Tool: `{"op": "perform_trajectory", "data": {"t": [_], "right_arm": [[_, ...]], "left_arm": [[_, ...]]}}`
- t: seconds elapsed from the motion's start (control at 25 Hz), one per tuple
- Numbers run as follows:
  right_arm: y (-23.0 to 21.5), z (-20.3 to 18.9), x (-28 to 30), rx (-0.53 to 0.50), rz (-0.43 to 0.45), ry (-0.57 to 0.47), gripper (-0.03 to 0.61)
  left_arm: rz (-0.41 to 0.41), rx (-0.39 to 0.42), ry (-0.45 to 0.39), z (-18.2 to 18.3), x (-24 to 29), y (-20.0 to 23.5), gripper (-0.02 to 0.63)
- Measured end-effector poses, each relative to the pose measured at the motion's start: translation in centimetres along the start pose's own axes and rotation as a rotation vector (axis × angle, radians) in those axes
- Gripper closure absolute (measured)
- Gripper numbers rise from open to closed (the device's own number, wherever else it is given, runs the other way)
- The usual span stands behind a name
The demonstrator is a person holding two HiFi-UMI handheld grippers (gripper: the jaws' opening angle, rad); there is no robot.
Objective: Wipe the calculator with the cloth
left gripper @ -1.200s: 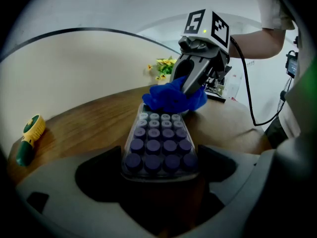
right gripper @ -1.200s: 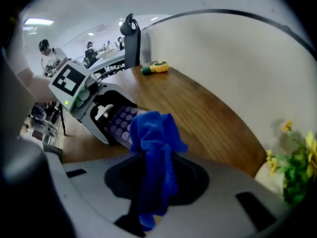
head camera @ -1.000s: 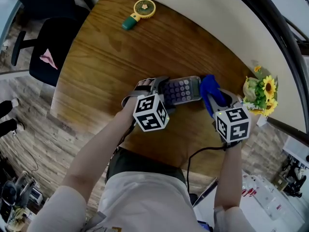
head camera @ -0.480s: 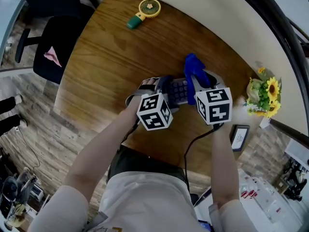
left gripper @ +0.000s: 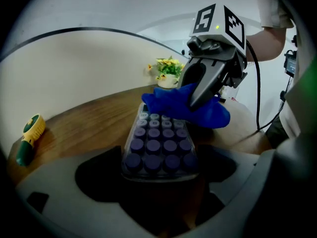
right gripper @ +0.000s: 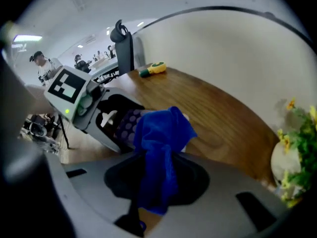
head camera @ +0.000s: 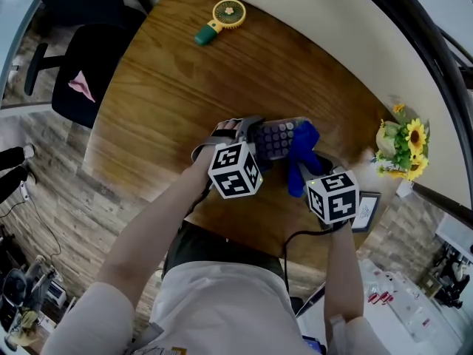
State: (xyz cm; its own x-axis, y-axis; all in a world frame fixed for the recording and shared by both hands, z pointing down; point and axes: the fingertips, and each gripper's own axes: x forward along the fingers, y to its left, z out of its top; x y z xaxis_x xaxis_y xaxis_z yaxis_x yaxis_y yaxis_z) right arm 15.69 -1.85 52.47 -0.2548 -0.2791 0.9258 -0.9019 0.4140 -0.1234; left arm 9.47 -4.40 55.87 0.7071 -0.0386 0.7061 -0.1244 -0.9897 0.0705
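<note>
The calculator point(head camera: 279, 137) point(left gripper: 159, 144) has purple round keys and a clear case. It lies over the wooden table with its near end between the jaws of my left gripper point(head camera: 255, 140) point(left gripper: 158, 175), which is shut on it. A blue cloth point(head camera: 299, 156) point(left gripper: 190, 107) point(right gripper: 158, 152) hangs bunched from my right gripper point(head camera: 304, 170) point(right gripper: 148, 192), which is shut on it. The cloth rests on the calculator's far end, over the display part. In the right gripper view the calculator point(right gripper: 125, 125) shows just beyond the cloth.
A yellow and green hand fan point(head camera: 219, 17) point(left gripper: 28, 138) lies at the table's far left. A vase of sunflowers point(head camera: 403, 145) point(left gripper: 167, 73) stands at the right edge, a dark phone-like slab point(head camera: 365, 211) near it. A black office chair point(head camera: 77, 72) stands off the table's left side.
My right gripper swept the blue cloth left over the calculator, then drew back right and toward me, and the cloth now sits on the display end. The left gripper held still.
</note>
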Motion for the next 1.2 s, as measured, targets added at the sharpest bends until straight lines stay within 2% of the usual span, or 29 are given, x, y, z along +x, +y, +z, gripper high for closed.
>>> {"op": "perform_trajectory", "data": {"t": [0.08, 0.16, 0.24, 0.36, 0.44, 0.56, 0.68, 0.8, 1.04, 1.2], "right_arm": [[0.7, -1.2, -0.7, -0.033, 0.056, 0.080, 0.472], [1.2, -1.0, -1.9, -0.081, 0.098, 0.097, 0.472], [1.7, 1.3, -3.1, -0.107, 0.134, 0.017, 0.471], [2.5, 6.6, -2.9, -0.160, 0.153, -0.139, 0.469], [3.2, 9.4, -1.3, -0.220, 0.145, -0.171, 0.469], [3.9, 11.3, 2.1, -0.296, 0.137, -0.114, 0.469], [3.9, 10.9, 5.0, -0.344, 0.153, -0.011, 0.468], [2.2, 10.5, 5.5, -0.307, 0.181, 0.038, 0.468], [-3.4, 10.4, 5.0, -0.274, 0.055, 0.054, 0.468], [-5.6, 9.9, 3.6, -0.171, -0.016, -0.011, 0.469]], "left_arm": [[0.001, 0.000, 0.002, -0.1, 0.0, 0.0, 0.130], [0.003, -0.002, 0.003, 0.0, 0.0, 0.0, 0.130], [0.002, -0.003, 0.001, 0.0, 0.0, -0.1, 0.130], [0.003, -0.002, 0.001, 0.0, 0.0, 0.0, 0.130], [0.003, -0.002, 0.002, 0.0, 0.1, 0.0, 0.130], [0.003, -0.004, 0.000, 0.1, 0.0, -0.1, 0.130], [0.003, -0.003, -0.001, 0.1, 0.0, 0.0, 0.130], [0.002, 0.000, 0.001, 0.0, 0.0, 0.1, 0.130], [0.003, -0.005, 0.005, 0.0, 0.0, 0.0, 0.130], [0.002, -0.005, 0.004, 0.0, 0.0, 0.0, 0.130]]}}
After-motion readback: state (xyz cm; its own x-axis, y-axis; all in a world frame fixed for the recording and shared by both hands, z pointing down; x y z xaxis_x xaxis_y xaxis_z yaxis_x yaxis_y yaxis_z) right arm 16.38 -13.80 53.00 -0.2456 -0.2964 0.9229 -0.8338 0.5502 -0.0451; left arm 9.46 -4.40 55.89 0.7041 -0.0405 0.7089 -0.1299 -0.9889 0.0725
